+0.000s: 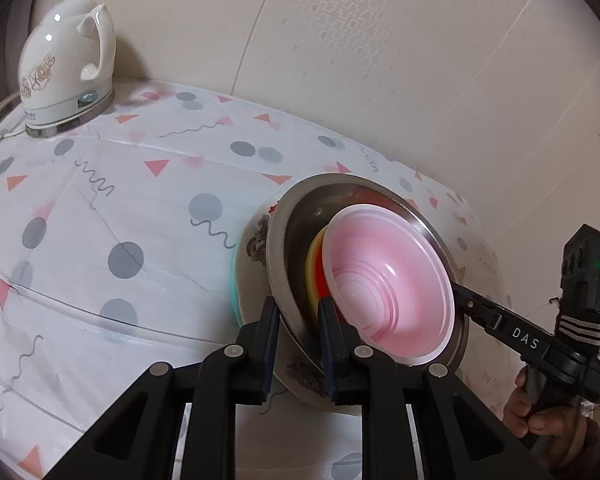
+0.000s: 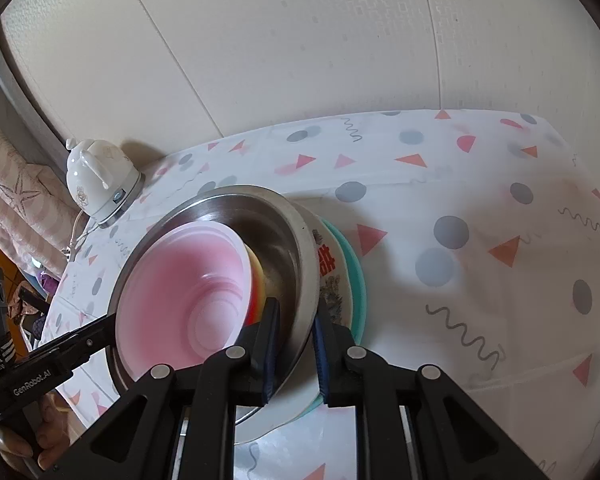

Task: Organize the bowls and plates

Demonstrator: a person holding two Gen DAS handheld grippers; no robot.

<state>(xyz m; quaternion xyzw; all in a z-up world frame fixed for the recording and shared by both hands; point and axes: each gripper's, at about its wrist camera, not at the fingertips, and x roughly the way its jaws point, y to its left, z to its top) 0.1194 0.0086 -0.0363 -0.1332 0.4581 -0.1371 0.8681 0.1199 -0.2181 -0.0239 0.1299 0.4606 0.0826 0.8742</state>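
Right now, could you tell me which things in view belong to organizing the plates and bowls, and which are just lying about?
Part of the job:
- pink bowl, nested on top
- steel bowl
- patterned plate
- teal plate, at the bottom
- left gripper and right gripper, each clamped on the stack's edge

Just lying about:
- white kettle
- patterned tablecloth

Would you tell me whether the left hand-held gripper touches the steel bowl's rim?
Touching: the left wrist view shows the left hand-held gripper clamping the steel bowl's rim.
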